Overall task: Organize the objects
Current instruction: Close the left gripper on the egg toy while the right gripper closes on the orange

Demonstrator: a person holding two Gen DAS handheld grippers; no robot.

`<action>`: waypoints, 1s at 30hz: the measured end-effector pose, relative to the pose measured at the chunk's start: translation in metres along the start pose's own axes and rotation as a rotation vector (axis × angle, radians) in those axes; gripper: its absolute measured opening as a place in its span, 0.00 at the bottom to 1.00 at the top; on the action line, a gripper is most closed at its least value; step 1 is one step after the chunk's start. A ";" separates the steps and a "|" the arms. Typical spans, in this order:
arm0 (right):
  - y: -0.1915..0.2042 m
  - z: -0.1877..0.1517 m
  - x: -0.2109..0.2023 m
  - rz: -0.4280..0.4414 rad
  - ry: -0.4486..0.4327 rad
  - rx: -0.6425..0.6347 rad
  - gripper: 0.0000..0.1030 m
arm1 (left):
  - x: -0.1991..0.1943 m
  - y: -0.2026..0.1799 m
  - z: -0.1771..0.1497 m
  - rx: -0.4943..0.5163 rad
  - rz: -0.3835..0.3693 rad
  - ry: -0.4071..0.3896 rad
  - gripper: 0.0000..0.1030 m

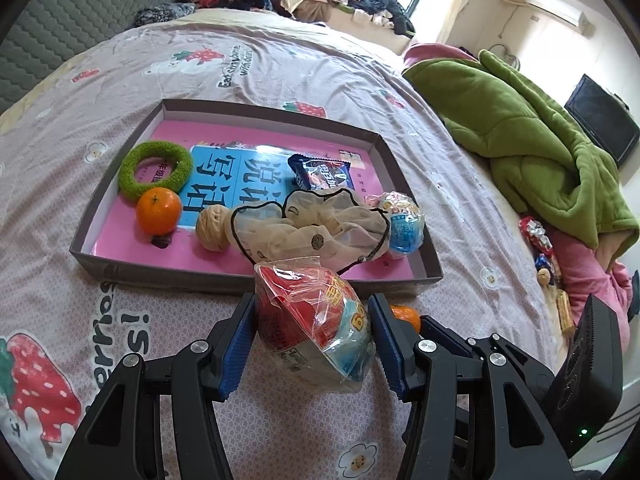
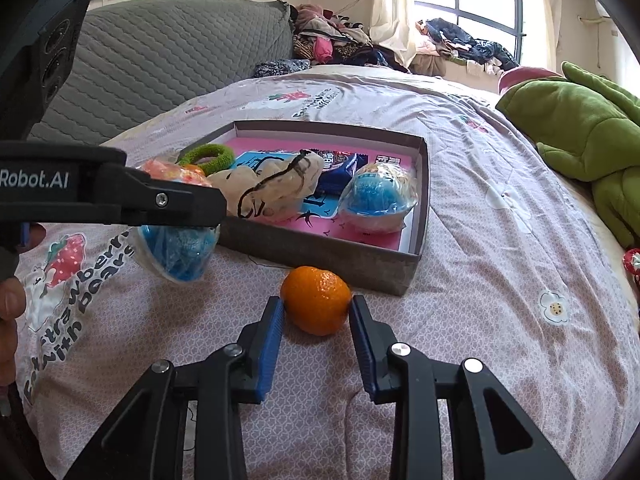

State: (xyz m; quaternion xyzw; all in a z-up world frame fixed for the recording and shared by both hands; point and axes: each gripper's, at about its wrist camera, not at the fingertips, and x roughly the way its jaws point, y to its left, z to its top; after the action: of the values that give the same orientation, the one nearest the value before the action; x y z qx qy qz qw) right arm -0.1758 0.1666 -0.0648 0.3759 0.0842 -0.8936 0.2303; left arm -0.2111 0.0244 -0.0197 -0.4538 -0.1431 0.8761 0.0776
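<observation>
**Gripper and Hand Status**

The left gripper (image 1: 312, 344) points steeply downward, its blue pads (image 1: 236, 354) clamped on both sides of a wrapped snack cup (image 1: 314, 320). The right gripper (image 2: 316, 320) points downward, its jaws bracketing a tangerine (image 2: 316, 300), with the pads at its sides. Fingers of a hand (image 2: 10, 320) show at the left edge of the right wrist view.

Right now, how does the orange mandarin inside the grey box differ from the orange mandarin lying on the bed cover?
The orange mandarin inside the grey box sits on the pink book beside the green fuzzy ring, with no gripper near it; the orange mandarin on the bed cover lies outside the grey box, between the right gripper's blue pads, which touch its sides. The boxed one shows its stem dimple; the other shows dark specks. Both are round, orange and unpeeled.
</observation>
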 end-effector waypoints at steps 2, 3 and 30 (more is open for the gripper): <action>0.001 0.001 0.001 -0.005 -0.003 -0.004 0.33 | 0.001 0.000 -0.001 -0.001 0.001 0.005 0.56; 0.001 0.001 0.002 -0.006 -0.002 -0.008 0.33 | 0.001 0.000 -0.001 0.001 0.000 0.005 0.56; -0.006 0.015 -0.003 0.017 -0.028 0.043 0.28 | -0.007 0.002 0.002 0.002 -0.011 -0.013 0.56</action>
State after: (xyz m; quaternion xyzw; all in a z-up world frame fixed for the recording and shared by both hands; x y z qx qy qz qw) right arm -0.1864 0.1684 -0.0524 0.3688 0.0586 -0.8985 0.2307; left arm -0.2086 0.0199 -0.0141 -0.4474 -0.1451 0.8786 0.0820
